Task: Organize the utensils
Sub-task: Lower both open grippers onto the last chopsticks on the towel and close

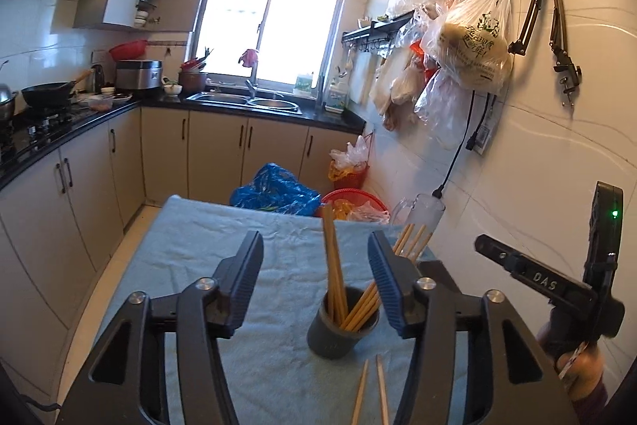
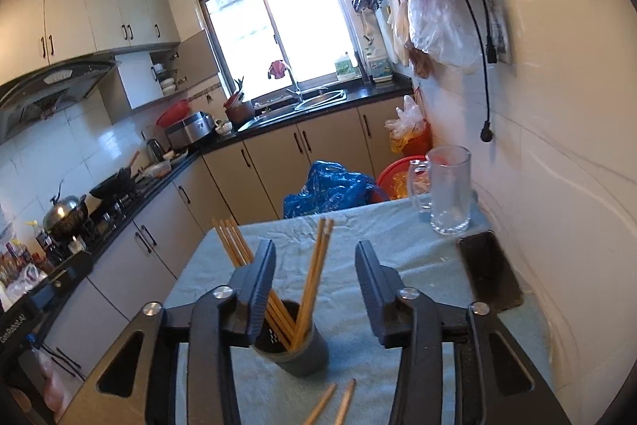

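A dark holder cup [image 1: 342, 325] stands on the cloth-covered worktop [image 1: 191, 245], several chopsticks [image 1: 332, 265] leaning inside it. The left hand-held gripper [image 1: 314, 277] hangs just above the cup, jaws spread wide and empty. The right hand-held gripper [image 2: 314, 285] does likewise. Two loose chopsticks [image 1: 372, 391] lie just nearer than the cup. A glass mug [image 2: 448, 188] stands well beyond it.

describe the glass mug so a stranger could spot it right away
Find the table under the light blue cloth. At its far corner by the white tiled wall stands the glass mug. It is clear, handled and empty, unlike the dark cup of chopsticks.
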A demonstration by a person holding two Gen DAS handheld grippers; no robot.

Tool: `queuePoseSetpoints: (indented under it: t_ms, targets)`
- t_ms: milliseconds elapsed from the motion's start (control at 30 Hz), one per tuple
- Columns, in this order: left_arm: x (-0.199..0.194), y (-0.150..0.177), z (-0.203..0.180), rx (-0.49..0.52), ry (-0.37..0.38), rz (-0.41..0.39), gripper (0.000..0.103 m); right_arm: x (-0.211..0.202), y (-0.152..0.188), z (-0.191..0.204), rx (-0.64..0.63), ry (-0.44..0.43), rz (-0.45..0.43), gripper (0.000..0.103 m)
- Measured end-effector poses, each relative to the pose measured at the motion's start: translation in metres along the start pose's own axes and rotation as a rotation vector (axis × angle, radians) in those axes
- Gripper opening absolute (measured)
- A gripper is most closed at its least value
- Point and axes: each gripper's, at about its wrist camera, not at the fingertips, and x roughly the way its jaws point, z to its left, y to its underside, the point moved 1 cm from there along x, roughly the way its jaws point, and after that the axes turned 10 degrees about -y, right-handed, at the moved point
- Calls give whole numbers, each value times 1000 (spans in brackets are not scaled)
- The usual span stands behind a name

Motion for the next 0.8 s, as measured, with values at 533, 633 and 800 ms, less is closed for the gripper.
queuePoseSetpoints:
  t_ms: [533,633,800]
  targets:
    - [30,174,-10,210,25,415,49,27,186,-22,-52,-11,517,43]
    - [33,202,-20,244,75,489,45,36,203,-21,-39,-16,536,43]
    - [39,228,-37,309,95,539,45,56,215,-20,-29,-8,556,43]
